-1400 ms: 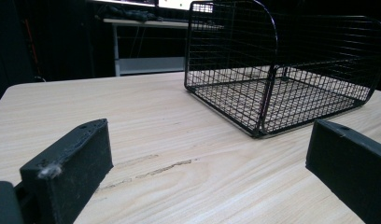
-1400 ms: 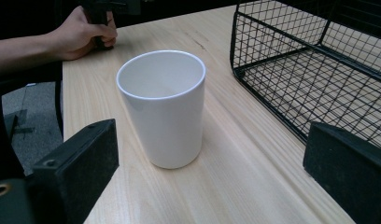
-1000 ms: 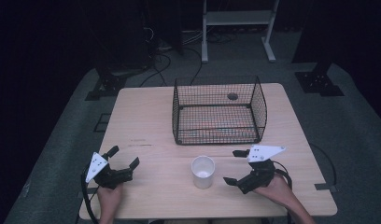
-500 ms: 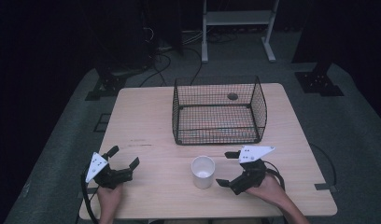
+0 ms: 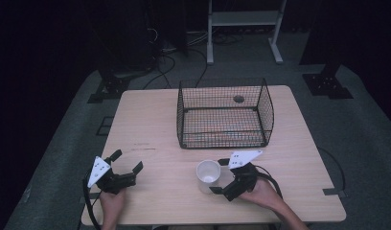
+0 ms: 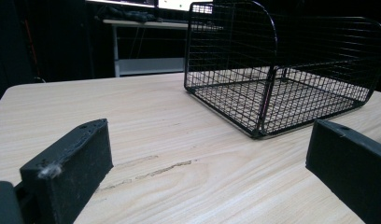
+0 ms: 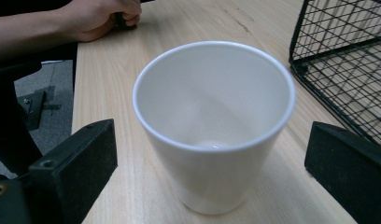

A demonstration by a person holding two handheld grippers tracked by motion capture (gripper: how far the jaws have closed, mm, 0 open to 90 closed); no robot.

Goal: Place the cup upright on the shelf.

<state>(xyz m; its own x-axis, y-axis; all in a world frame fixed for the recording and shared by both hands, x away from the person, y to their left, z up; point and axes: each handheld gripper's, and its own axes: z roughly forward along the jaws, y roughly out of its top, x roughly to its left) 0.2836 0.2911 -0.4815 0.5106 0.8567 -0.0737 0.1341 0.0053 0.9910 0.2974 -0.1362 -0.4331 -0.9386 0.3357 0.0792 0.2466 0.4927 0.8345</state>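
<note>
Near the table's point(image 5: 150, 120) front edge, the right gripper point(image 5: 221, 176) has its jaws spread wide on either side of an upright, empty white cup point(image 5: 208, 172), not yet gripping it. At the front-left corner, the left gripper point(image 5: 128, 161) rests with jaws apart, holding nothing. Farther back, an empty wire basket point(image 5: 224, 115) waits; seemingly nothing has been placed yet.

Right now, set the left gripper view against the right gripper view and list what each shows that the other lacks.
Left gripper view alone: the whole wire basket and a shelf frame behind the table. Right gripper view alone: an empty white cup standing between its open jaws, and the person's other hand. Both: the wooden table, a pair of open black jaws, and at least part of the basket.
</note>
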